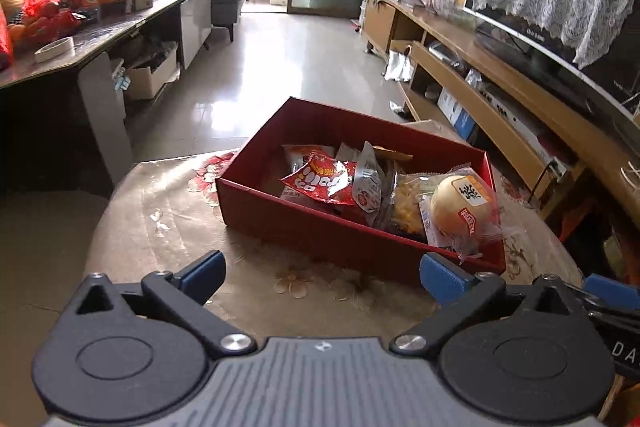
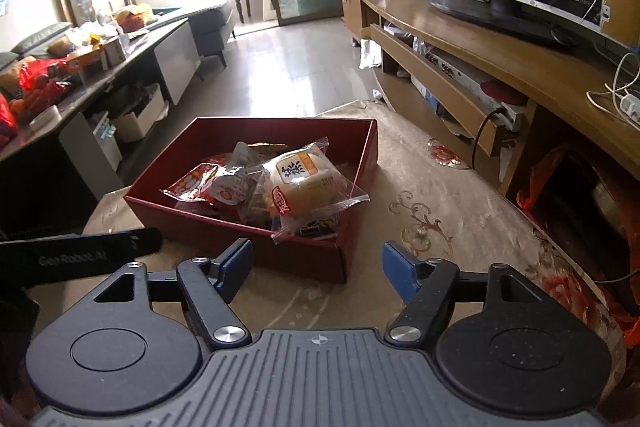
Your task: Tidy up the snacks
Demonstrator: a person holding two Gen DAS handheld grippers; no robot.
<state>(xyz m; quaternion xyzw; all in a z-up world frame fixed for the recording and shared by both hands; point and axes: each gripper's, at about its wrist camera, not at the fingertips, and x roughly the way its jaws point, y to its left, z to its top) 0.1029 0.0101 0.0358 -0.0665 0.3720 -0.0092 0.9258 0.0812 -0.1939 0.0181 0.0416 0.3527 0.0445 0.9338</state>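
Both grippers hang just short of the red box: left gripper with fingers spread wide and nothing between them, right gripper with fingers apart and likewise empty. That open box sits on a floral tablecloth and holds a heap of snacks: a wrapped bun nearest, a red packet behind. No snack shows loose on the cloth, so packing looks nearly or wholly done. Next would likely be checking for stragglers.

Round table, floral beige cloth covering it; red box of snacks resting on cloth.
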